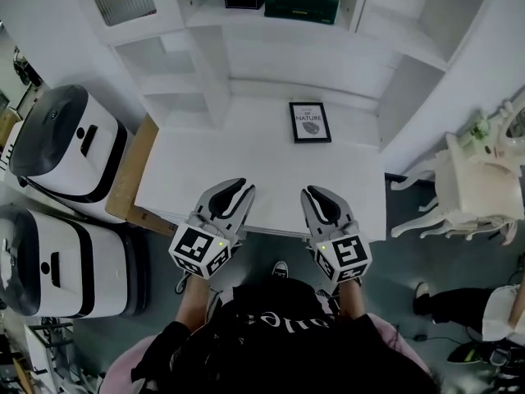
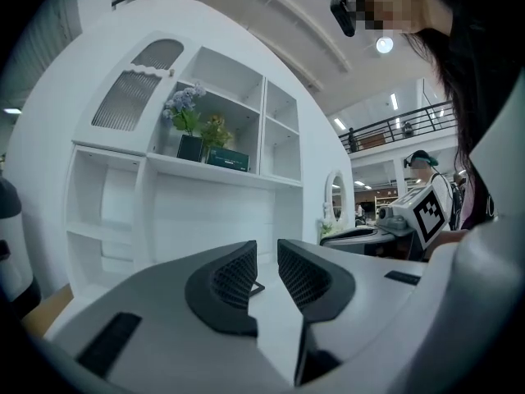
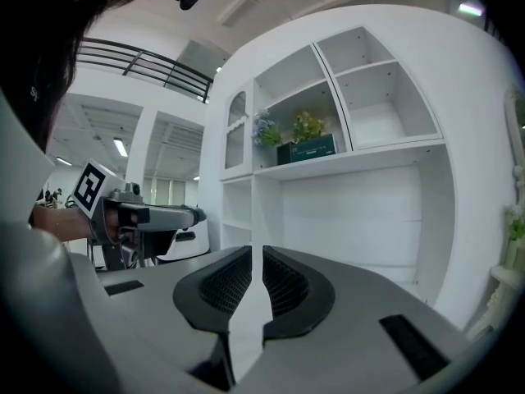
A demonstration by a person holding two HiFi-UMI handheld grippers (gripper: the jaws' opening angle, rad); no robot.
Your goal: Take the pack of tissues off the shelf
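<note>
Left gripper (image 1: 235,189) and right gripper (image 1: 315,194) both have jaws pressed together, side by side over the white desk (image 1: 213,171)

Right gripper (image 3: 257,257), jaws together, green tissue pack (image 3: 316,148) on white shelf (image 3: 377,154), beside plants (image 3: 308,125)

You see the pack of tissues (image 1: 301,2) as a dark green, oblong pack with a flat top. It lies flat on its wide side, its long edge along the front of the upper shelf (image 1: 238,19) of the white unit, in the wide middle compartment. Nothing is holding it or touching it from above.
</note>
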